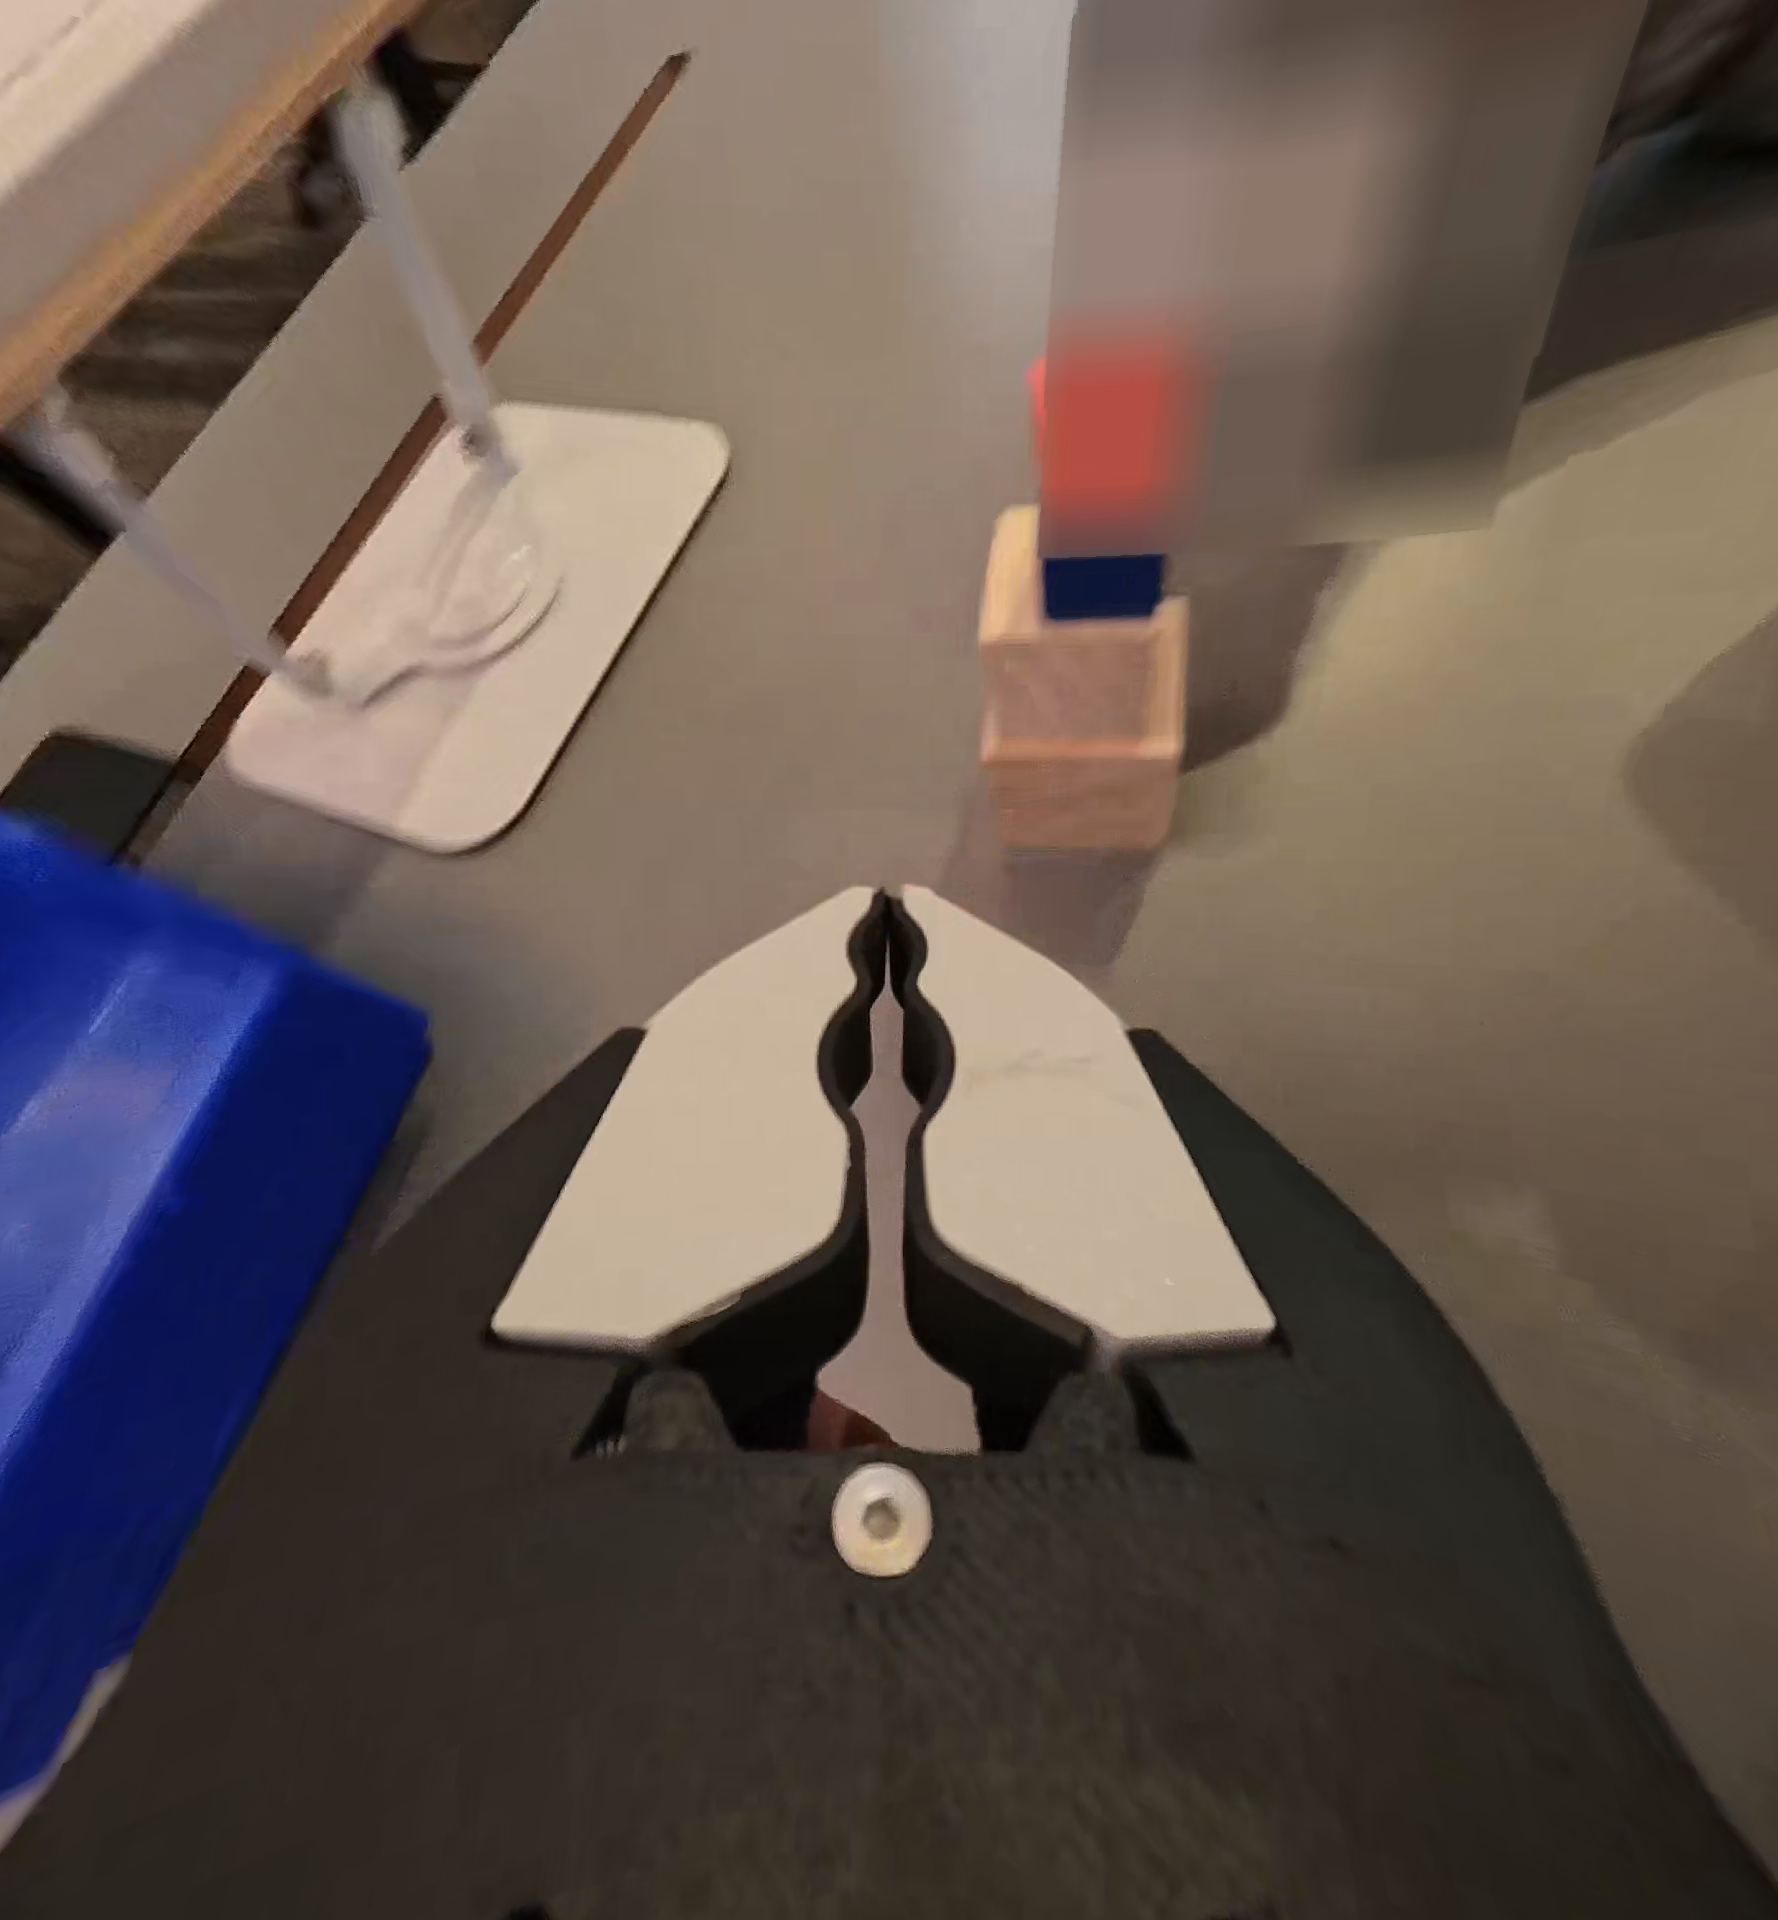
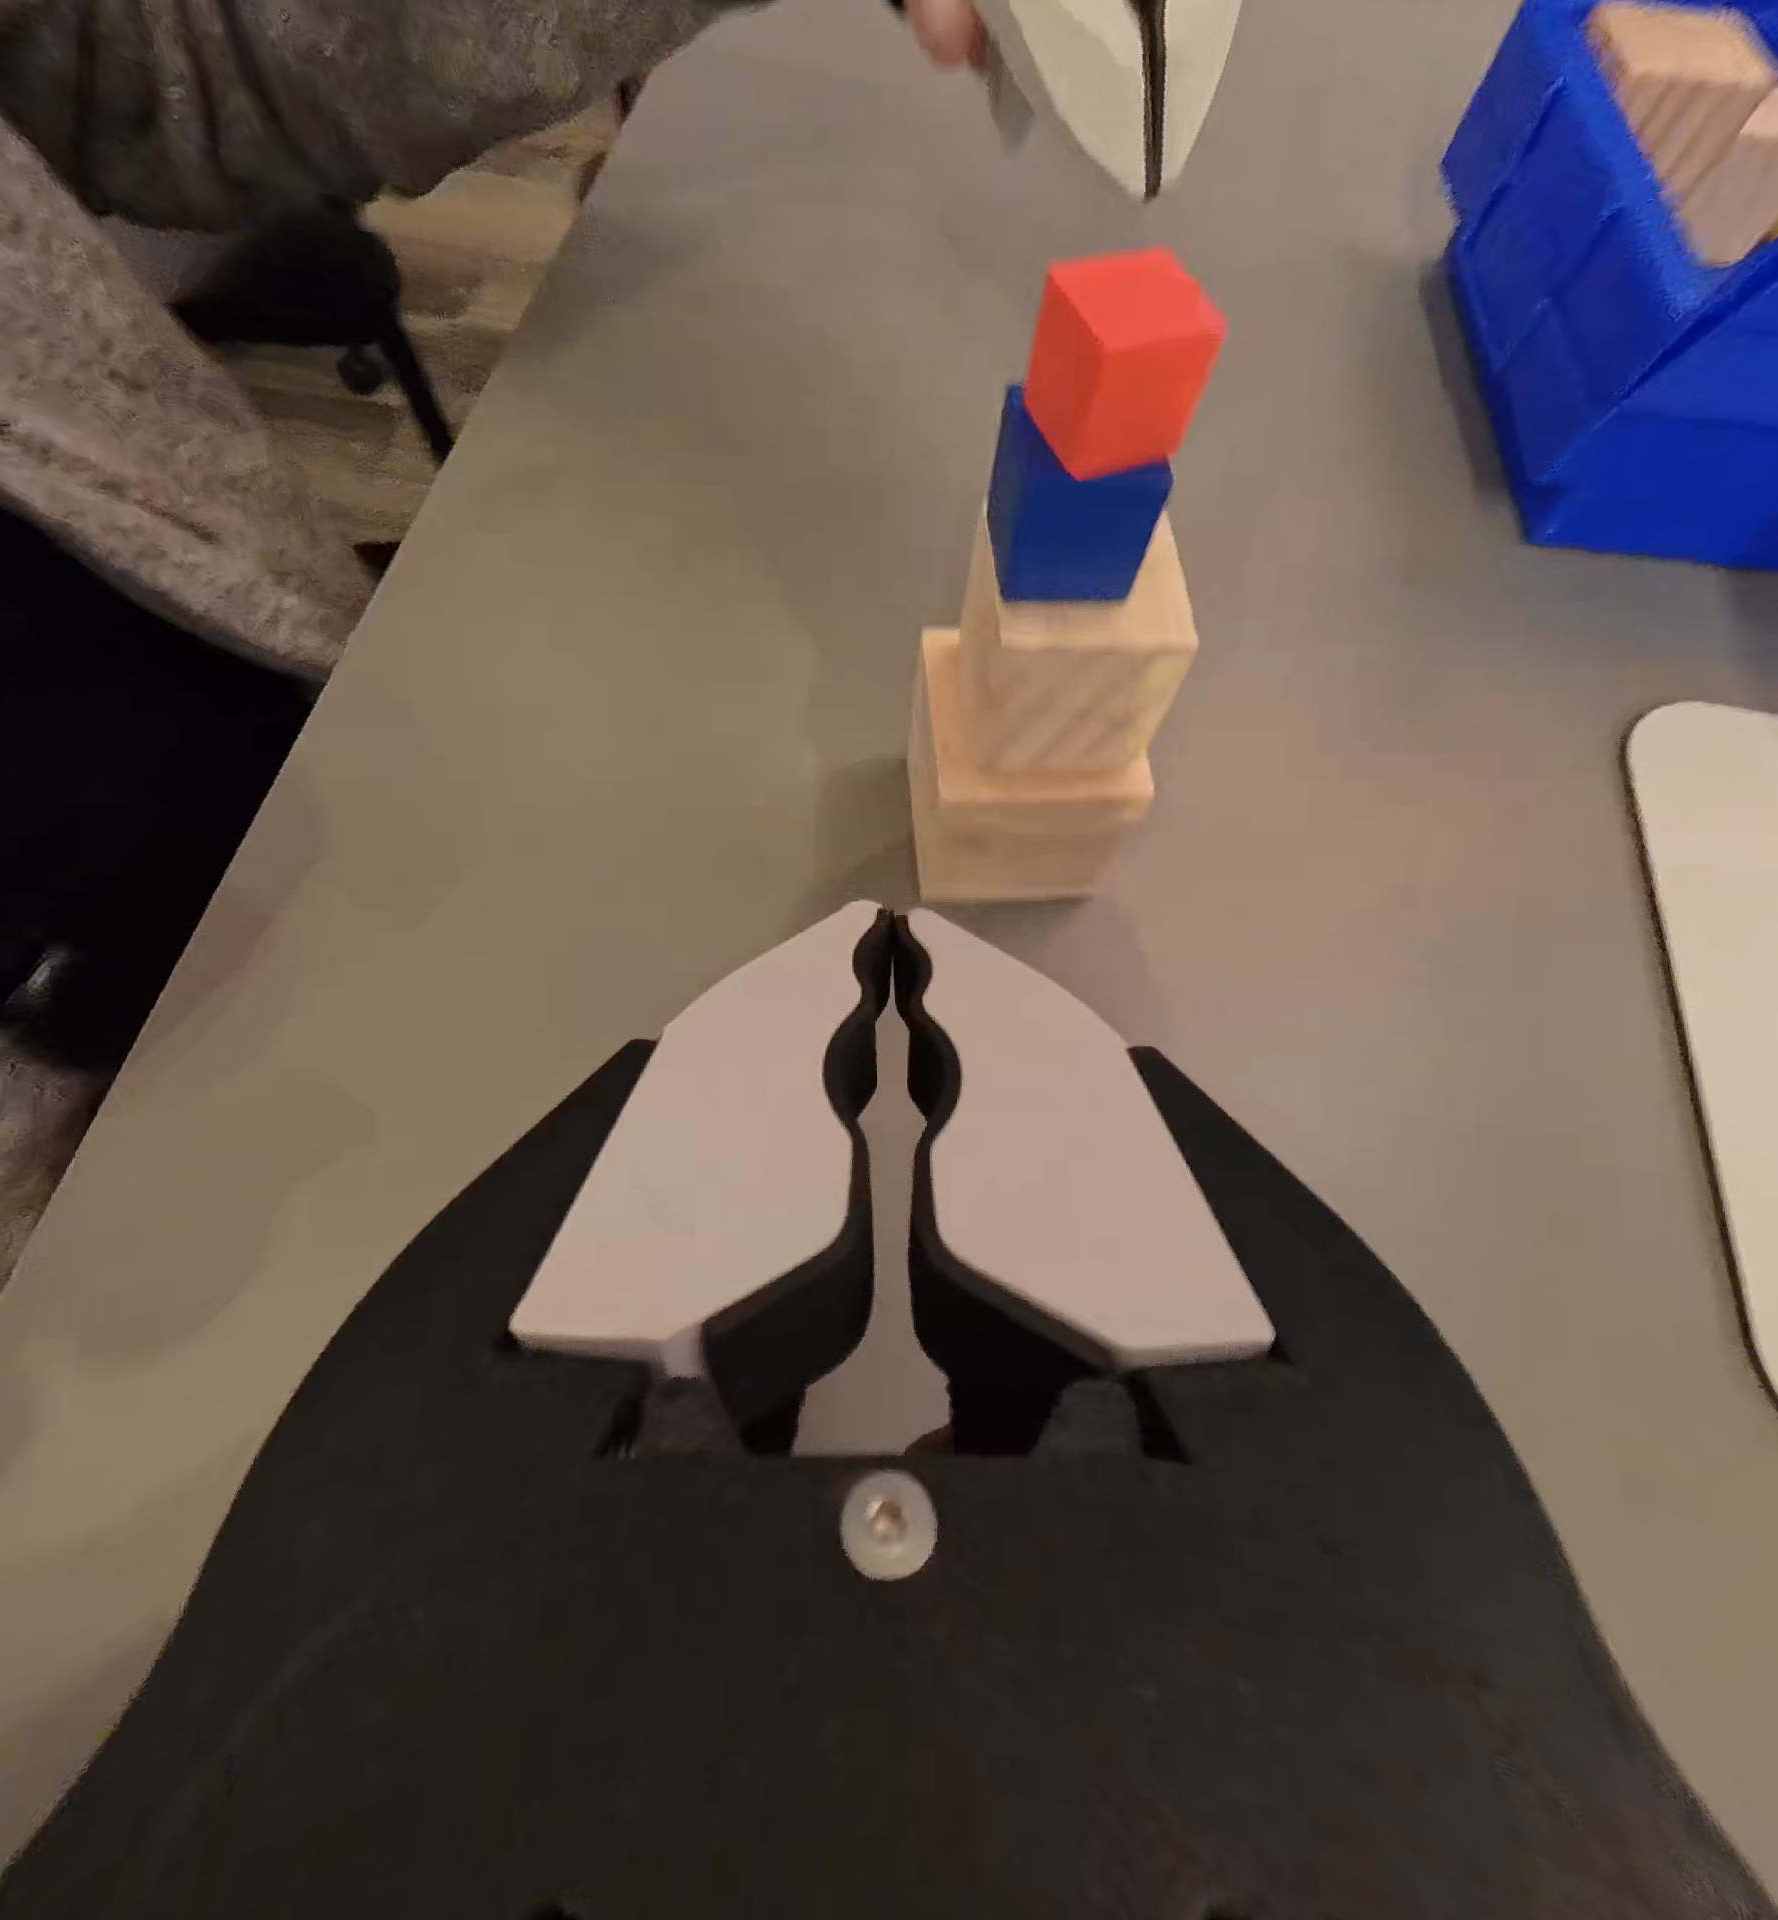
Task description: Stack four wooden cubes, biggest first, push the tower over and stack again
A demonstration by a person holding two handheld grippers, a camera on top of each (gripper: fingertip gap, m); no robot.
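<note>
Tower (image 2: 1056,623): four cubes, upright on table (image 2: 656,623). Left gripper (image 1: 883,894), right gripper (image 2: 890,914): both closed, empty. Nearby: blue bin (image 2: 1643,364), white mat (image 2: 1758,987).

Grey table (image 2: 656,665) fills both views. Blue bin (image 2: 1633,416) at table's far right in right wrist view, pale wooden blocks (image 2: 1695,135) inside; same bin (image 1: 137,1122) blurred at left in left wrist view. White rounded mat (image 1: 511,623) on table, clear stand base (image 1: 480,592) on it, two thin white rods (image 1: 417,260) rising. Grey fabric (image 2: 137,312) beyond table's left edge.
</note>
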